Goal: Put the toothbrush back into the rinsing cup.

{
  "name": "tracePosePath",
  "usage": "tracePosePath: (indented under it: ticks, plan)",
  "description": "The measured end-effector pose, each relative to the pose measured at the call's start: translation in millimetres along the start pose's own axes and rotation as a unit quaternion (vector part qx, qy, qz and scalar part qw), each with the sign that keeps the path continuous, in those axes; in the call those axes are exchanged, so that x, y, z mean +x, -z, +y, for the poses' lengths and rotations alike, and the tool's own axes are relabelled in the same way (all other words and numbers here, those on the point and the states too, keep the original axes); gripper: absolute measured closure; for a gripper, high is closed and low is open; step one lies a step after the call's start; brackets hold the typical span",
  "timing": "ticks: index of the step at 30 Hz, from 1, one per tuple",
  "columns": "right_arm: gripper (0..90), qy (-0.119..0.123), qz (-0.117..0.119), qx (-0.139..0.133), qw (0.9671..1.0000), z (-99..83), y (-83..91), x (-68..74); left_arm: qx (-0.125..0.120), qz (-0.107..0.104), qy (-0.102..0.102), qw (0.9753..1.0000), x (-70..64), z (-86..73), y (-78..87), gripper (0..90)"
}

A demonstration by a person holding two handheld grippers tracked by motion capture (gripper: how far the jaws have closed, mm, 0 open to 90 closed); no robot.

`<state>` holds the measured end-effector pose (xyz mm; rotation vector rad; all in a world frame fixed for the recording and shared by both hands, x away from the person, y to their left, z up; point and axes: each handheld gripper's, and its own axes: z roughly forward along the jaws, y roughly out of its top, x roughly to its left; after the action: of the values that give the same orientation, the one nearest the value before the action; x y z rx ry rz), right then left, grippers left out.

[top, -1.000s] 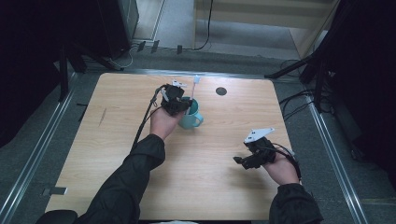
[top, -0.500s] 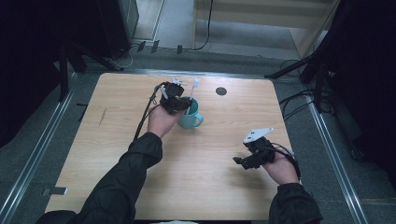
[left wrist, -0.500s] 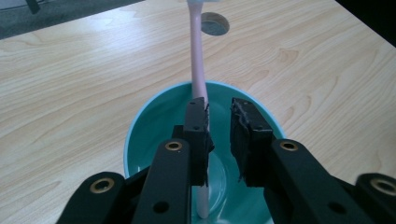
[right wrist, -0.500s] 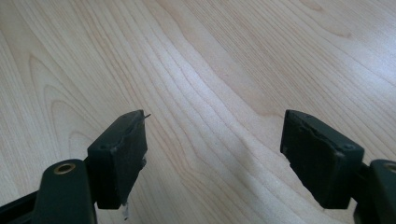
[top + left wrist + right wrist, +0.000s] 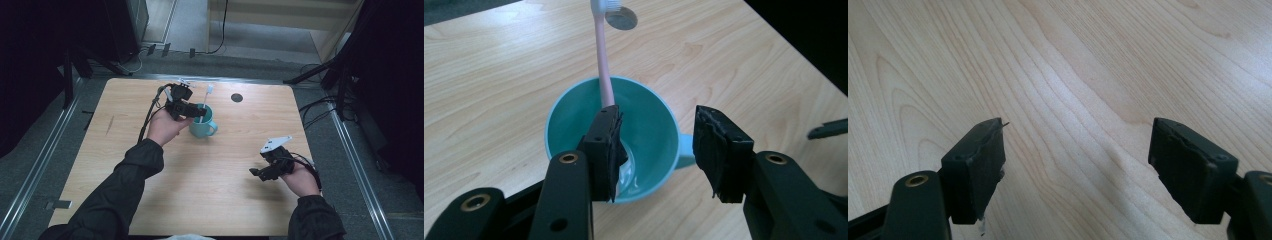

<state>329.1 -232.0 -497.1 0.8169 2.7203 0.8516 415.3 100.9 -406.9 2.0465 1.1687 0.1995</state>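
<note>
A teal mug with a handle stands on the wooden table, left of middle and toward the back. A pink-handled toothbrush stands in it, white head up, leaning on the far rim. My left gripper hovers over the mug's mouth, open, its left jaw just beside the toothbrush handle with nothing clamped between the jaws. At the front right, my right gripper is held low over bare wood, open and empty.
A small dark round disc is set in the tabletop behind the mug. The left gripper's cable trails over the left of the table. Metal rails border the table sides.
The left gripper has shifted very slightly above the mug, and the toothbrush now stands on its own in the mug. The right gripper has stayed put.
</note>
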Motion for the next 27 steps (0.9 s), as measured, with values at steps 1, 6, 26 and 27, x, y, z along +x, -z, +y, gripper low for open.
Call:
tracePosePath:
  ticks: [1, 6, 26, 27]
  plan:
    - [22.5, 0.001, 0.0, -0.001, 1.0, 0.0, -0.1, -0.4, 0.001, 0.003, -0.007, 1.0, 0.0, -0.3, 3.3, 51.3]
    - [22.5, 0.002, -0.001, 0.002, 1.0, 0.1, -0.2, 0.5, 0.015, 0.005, -0.016, 0.9998, 1.1, -8.8, 14.9, 47.6]
    - [22.0, -0.006, -0.005, 0.002, 1.0, -1.6, 2.0, 6.1, 0.042, -0.005, -0.022, 0.9989, 14.3, -58.9, 45.4, 40.2]
    - [22.0, -0.006, -0.005, 0.002, 1.0, -1.5, 1.6, 6.3, 0.04, -0.008, -0.02, 0.999, 15.8, -62.2, 46.8, 40.1]
